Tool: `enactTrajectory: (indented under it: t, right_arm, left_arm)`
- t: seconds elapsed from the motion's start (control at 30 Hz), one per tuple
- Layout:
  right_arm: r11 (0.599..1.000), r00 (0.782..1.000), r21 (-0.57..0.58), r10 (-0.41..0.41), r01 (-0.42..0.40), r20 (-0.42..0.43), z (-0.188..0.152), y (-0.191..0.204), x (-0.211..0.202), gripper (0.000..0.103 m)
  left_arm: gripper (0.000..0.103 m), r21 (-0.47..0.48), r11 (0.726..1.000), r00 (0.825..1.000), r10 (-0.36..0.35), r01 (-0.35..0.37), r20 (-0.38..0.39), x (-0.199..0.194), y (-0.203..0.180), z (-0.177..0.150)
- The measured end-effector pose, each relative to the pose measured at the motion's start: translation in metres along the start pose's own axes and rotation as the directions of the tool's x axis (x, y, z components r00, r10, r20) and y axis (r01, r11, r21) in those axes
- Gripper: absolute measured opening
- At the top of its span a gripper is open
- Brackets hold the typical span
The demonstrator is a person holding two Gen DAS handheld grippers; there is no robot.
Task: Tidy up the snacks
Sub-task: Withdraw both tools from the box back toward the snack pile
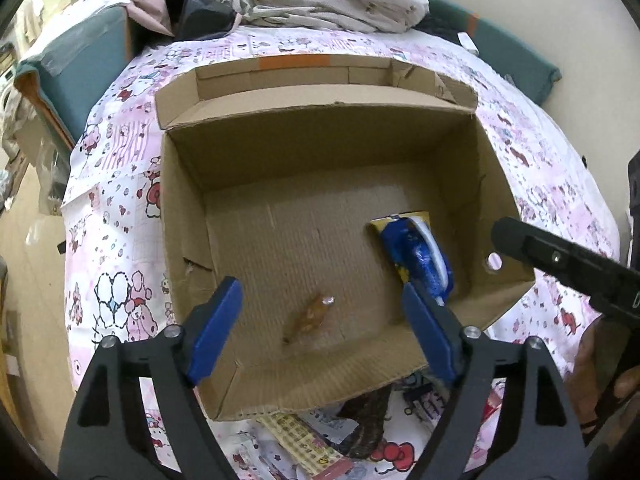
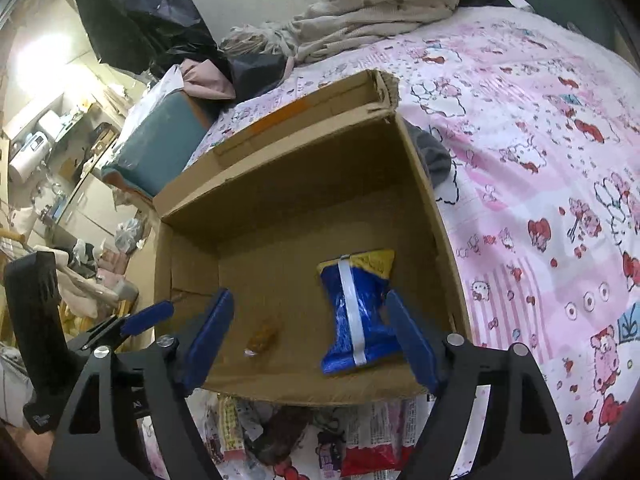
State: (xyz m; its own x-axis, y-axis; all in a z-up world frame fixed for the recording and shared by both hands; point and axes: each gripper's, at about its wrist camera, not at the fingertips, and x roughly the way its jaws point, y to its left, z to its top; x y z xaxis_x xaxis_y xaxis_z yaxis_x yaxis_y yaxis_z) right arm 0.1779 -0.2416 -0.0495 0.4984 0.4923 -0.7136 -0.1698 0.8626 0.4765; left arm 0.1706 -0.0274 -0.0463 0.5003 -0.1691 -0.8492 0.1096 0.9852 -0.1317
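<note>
Drop step looks done: both grippers, left gripper (image 1: 322, 320) and right gripper (image 2: 310, 334), fingers spread wide, holding nothing. Blue snack bag (image 2: 358, 312) and small brown snack (image 1: 310, 316) lying in cardboard box (image 1: 500, 184) on bed (image 2: 540, 140). Next probably: grab remaining packets (image 2: 372, 440) just outside box's near wall.

Matt, ribbed cardboard box (image 1: 320, 152); inside it, glossy crinkled plastic snack bag (image 2: 356, 312) and shiny clear-wrapped sweet (image 1: 310, 316); beneath it, soft printed cloth bedsheet (image 2: 540, 160).

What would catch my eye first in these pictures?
Probably the open cardboard box in the middle of a pink cartoon-print bedsheet. On its floor lie a blue and yellow snack packet toward the right and a small amber-wrapped snack nearer the front. Both sets of blue-padded jaws stand open and empty above it.
</note>
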Motion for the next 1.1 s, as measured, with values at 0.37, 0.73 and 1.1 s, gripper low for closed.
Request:
enactTrajectory:
  t: [0.37, 0.73, 1.1]
  right_arm:
    - [1.0, 1.0, 0.004, 0.004, -0.004, 0.013, -0.007, 0.005, -0.015, 0.084]
    - [1.0, 0.999, -0.006, -0.012, 0.011, -0.047, -0.05, 0.012, -0.04, 0.095]
    - [0.992, 0.991, -0.089, -0.103, 0.095, -0.089, -0.077, 0.023, -0.043, 0.098]
  left_arm:
    - [0.081, -0.049, 0.998, 0.994, 0.044, -0.039, 0.102, -0.035, 0.015, -0.007]
    - [0.099, -0.101, 0.994, 0.99, 0.056, -0.044, 0.127, -0.065, 0.024, -0.033]
    - [0.099, -0.036, 0.993, 0.976, 0.113, -0.108, 0.188, -0.091, 0.029, -0.058]
